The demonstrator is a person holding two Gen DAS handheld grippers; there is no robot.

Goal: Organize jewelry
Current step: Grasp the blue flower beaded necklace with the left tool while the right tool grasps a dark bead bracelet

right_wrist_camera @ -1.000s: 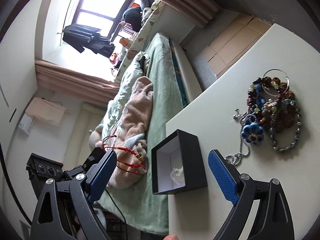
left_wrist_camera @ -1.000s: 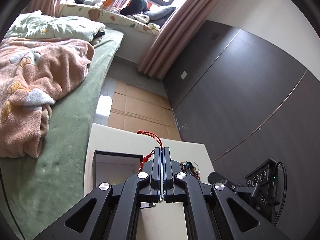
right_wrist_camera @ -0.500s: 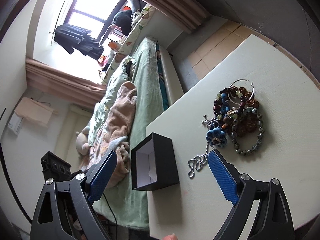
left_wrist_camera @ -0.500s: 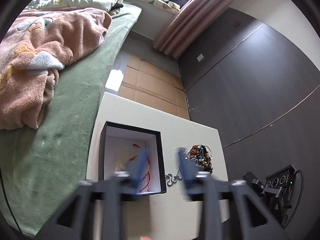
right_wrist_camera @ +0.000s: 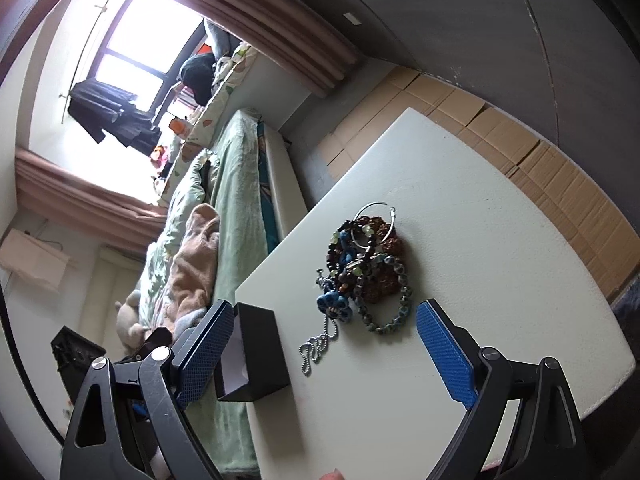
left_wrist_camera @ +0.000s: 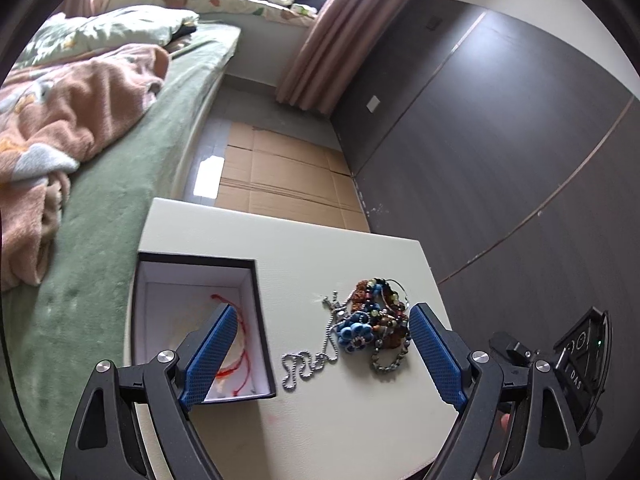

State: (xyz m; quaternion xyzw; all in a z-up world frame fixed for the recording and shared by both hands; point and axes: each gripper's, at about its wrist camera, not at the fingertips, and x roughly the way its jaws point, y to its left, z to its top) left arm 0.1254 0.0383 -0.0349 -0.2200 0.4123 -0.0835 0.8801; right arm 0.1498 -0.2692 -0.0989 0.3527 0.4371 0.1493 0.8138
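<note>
Progress, left wrist view: your left hand-held gripper [left_wrist_camera: 320,354] has just been opening and its blue pads now stand wide apart, nothing between them. Thin red cord bracelet [left_wrist_camera: 236,340] lies inside the black, white-lined square box [left_wrist_camera: 256,308] on the cream table [left_wrist_camera: 340,420].

Right wrist view: right hand-held gripper [right_wrist_camera: 324,354] gapes wide, empty. Tangled heap of beaded bracelets and silver chain [right_wrist_camera: 360,268] waits beside the box, unsorted — most work remains.

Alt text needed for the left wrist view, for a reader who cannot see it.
The left gripper, open and empty, hovers over a white tabletop. A black box with a white lining holds a red cord bracelet; right of it lies a tangled pile of beaded jewelry with a silver ball chain.
</note>
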